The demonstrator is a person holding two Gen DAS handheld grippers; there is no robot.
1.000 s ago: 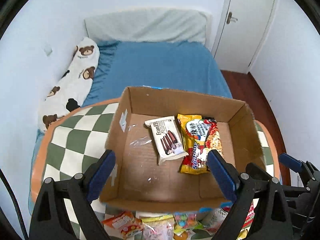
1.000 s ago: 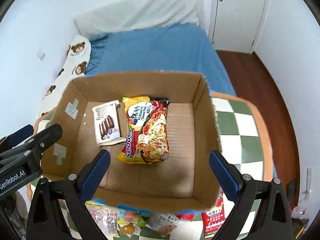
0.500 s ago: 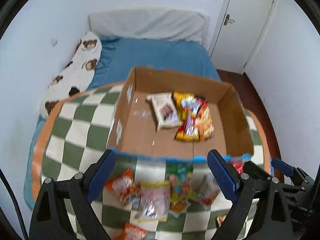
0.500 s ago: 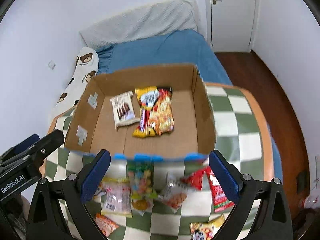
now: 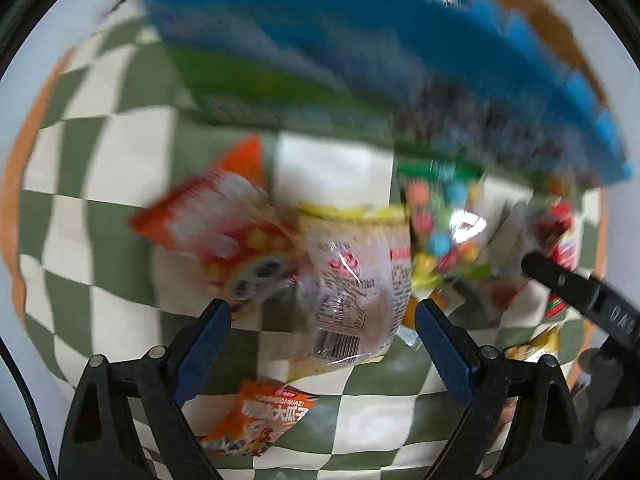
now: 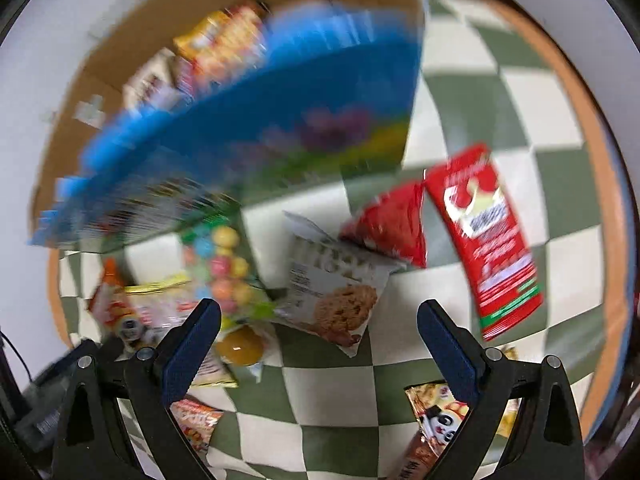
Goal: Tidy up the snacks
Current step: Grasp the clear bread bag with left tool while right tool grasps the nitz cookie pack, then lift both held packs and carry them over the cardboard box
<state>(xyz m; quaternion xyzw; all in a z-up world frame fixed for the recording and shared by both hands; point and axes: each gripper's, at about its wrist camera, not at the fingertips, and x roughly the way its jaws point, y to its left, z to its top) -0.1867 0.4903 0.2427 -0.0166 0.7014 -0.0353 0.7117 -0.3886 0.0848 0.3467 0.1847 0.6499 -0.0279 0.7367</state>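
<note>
Hovering over the checkered table (image 5: 100, 184), the left gripper (image 5: 322, 332) has its jaws wide apart with nothing between the pads. The left wrist view is smeared by blur. At far left of the pile lies an orange-and-white packet (image 5: 224, 232), partly tucked under a clear wrapper (image 5: 352, 284) with a yellow top edge and a barcode, which sits between the fingertips in the picture. Below it, near the bottom of the view, lies an orange pouch (image 5: 260, 416) with printed characters. Right of the clear wrapper is a bag of coloured candy balls (image 5: 444, 220), and further right some red packets, too blurred to tell apart. Along the top runs the blue printed outer wall of the box (image 5: 360, 40).

The right gripper (image 6: 318, 332) is likewise spread open and holds nothing. In its view the box (image 6: 280, 120) fills the upper left, its cardboard inside showing a yellow noodle pack (image 6: 224, 40) and a white cookie pack (image 6: 150, 80) lying on the floor. Below the box wall the candy balls (image 6: 220, 264) touch a white biscuit packet (image 6: 336, 288) picturing a cookie. A small orange jelly cup (image 6: 240, 344) lies just beside the left fingertip. Right of the biscuit packet come a small red bag (image 6: 392, 224) and a long red pack (image 6: 488, 240), side by side. A panda-print packet (image 6: 440, 412) lies at the bottom right.
</note>
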